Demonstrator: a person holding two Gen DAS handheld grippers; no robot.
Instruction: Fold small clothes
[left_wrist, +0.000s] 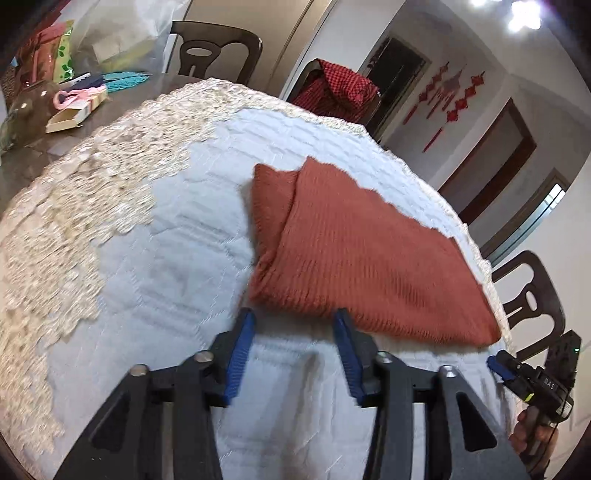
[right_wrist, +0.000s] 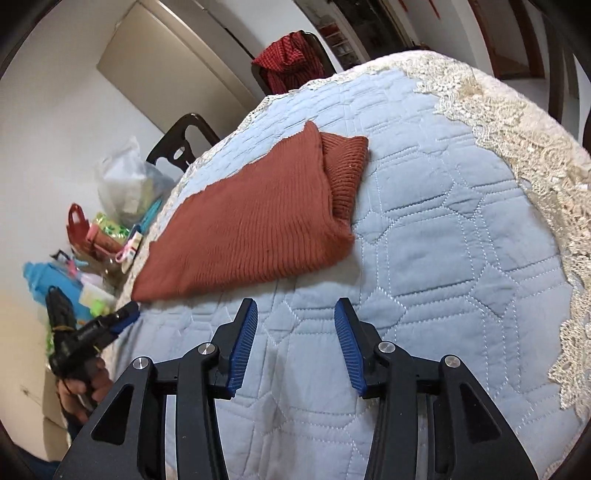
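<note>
A rust-red ribbed knit garment (left_wrist: 354, 251) lies folded on the pale blue quilted cloth (left_wrist: 177, 280) that covers the round table. It also shows in the right wrist view (right_wrist: 255, 225). My left gripper (left_wrist: 295, 321) is open and empty, its blue pads just short of the garment's near edge. My right gripper (right_wrist: 295, 314) is open and empty above the quilt, a little short of the garment. Each gripper also shows in the other view: the right one at the far right (left_wrist: 498, 365), the left one at the far left (right_wrist: 127, 314).
Cream lace trim (left_wrist: 55, 229) borders the quilt. Dark chairs (left_wrist: 218, 48) stand around the table, one draped with a red checked cloth (left_wrist: 340, 88). Plastic bags, boxes and small clutter (left_wrist: 74, 85) sit on the bare tabletop beyond the quilt, also seen in the right wrist view (right_wrist: 118, 218).
</note>
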